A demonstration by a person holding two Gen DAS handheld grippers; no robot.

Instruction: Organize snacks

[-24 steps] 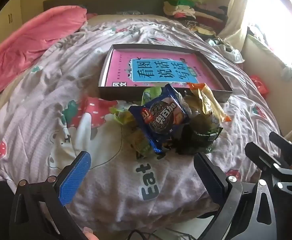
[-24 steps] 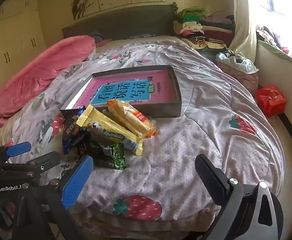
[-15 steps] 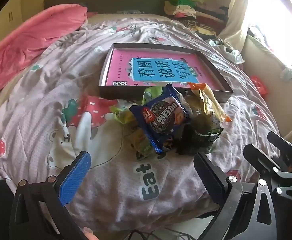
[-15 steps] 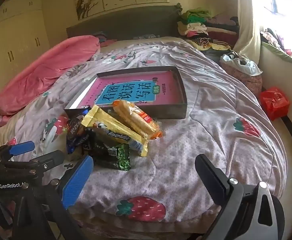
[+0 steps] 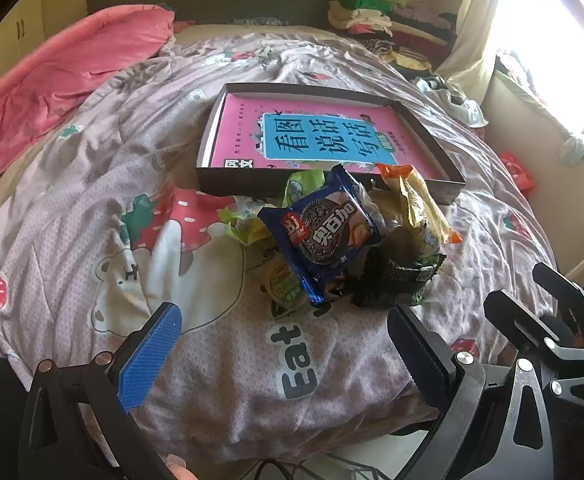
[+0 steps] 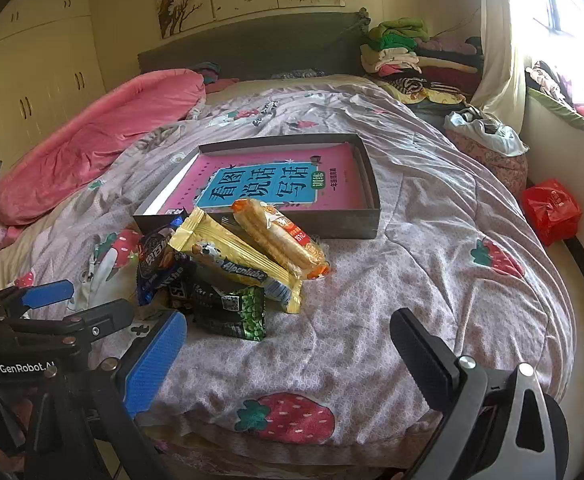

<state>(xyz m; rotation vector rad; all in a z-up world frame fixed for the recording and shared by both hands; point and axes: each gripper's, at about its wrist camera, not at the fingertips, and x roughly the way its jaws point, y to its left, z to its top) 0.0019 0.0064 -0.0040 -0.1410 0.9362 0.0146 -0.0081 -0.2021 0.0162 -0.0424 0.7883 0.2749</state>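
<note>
Since the earlier frames both my grippers have crept slightly closer to the bed, so the snack pile sits a touch larger and lower in each view; nothing on the bed itself has shifted. My left gripper (image 5: pixel 280 344) hangs over the near edge of the lilac strawberry-print quilt (image 5: pixel 92 200) with its fingers wide apart and nothing between them, and my right gripper (image 6: pixel 288 344) is just the same, fingers spread and holding nothing. The snacks lie heaped together on the quilt, right up against the near wall of the shallow dark cardboard box tray (image 6: pixel 368 168), which holds only a pink book with a blue title panel (image 6: pixel 260 188). On top of the heap from my left view is the dark blue foil packet of chocolate sandwich biscuits (image 5: pixel 326 232); from my right view I see the long gold Alpenliebe wrapper (image 6: pixel 232 264), the clear orange-ended sleeve of wafer rolls (image 6: pixel 280 240) leaning across it, and the black and green crinkled packet (image 6: pixel 232 308) nearest me. No snack is in the tray yet, so I judge I am at the very start, approaching for a first pick. Next I would choose one packet lying free on top, probably the wafer sleeve for my right or the blue biscuit packet for my left, bring the fingers down astride it, and close gently, since the foil is slippery and the contents crush easily
</note>
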